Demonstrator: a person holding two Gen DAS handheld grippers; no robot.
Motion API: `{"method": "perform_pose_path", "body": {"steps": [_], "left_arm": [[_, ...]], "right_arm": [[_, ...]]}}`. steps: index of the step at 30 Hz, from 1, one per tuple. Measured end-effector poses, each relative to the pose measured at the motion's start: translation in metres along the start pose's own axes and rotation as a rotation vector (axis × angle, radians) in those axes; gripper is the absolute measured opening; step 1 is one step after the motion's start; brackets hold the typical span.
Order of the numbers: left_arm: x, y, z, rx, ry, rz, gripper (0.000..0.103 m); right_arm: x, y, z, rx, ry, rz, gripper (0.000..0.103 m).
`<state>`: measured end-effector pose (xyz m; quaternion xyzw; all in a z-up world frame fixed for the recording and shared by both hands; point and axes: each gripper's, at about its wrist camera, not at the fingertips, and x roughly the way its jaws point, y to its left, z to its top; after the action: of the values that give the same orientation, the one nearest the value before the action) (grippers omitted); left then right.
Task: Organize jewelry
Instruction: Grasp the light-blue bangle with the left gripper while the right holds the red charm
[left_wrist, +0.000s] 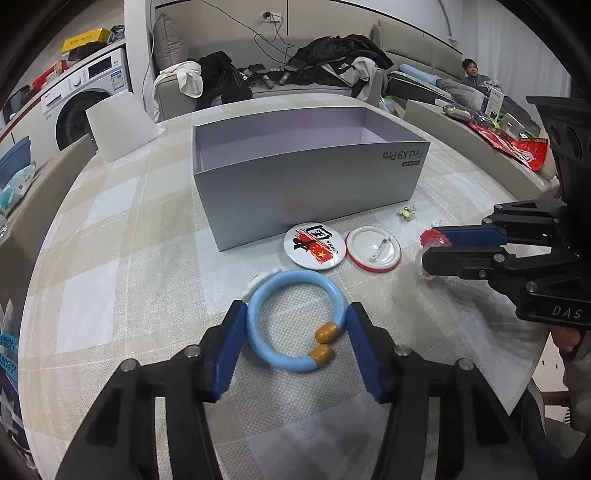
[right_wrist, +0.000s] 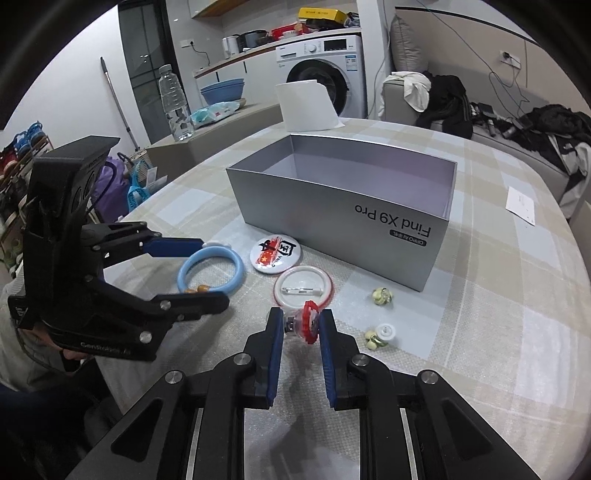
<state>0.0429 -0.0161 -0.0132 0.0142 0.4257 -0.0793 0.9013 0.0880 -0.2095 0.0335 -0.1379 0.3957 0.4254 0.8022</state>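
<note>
My left gripper (left_wrist: 296, 314) is shut on a light blue bangle (left_wrist: 275, 286) with two amber beads; its blue pads touch both sides of it on the tablecloth. It also shows in the right wrist view (right_wrist: 210, 275). My right gripper (right_wrist: 302, 325) is shut on a small clear and red ring-shaped trinket (right_wrist: 309, 323), seen at the right in the left wrist view (left_wrist: 430, 240). An open grey phone box (left_wrist: 314, 192) stands behind them and looks empty. Two round pin badges (left_wrist: 316, 246) lie in front of it, one face down (right_wrist: 303, 286).
Two small pale green earrings (right_wrist: 382, 296) lie right of the badges, another (right_wrist: 380, 336) nearer. A white folded card (left_wrist: 122, 125) stands behind the box. A white slip (right_wrist: 521, 205) lies at the table's far right edge. Sofa with clothes behind the table.
</note>
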Motion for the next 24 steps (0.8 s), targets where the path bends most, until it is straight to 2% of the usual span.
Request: {"method": "perform_pose_path", "body": {"steps": [15,24], "left_arm": [[-0.014,0.001,0.0,-0.01,-0.083,-0.025,0.049],[-0.032,0.001,0.014,-0.037,-0.174,-0.022,0.049]], "right_arm": [[-0.009,-0.004,0.0,0.018,-0.043,0.007,0.018],[-0.026,-0.007,0.01,0.049,-0.132,0.021,0.018]]}}
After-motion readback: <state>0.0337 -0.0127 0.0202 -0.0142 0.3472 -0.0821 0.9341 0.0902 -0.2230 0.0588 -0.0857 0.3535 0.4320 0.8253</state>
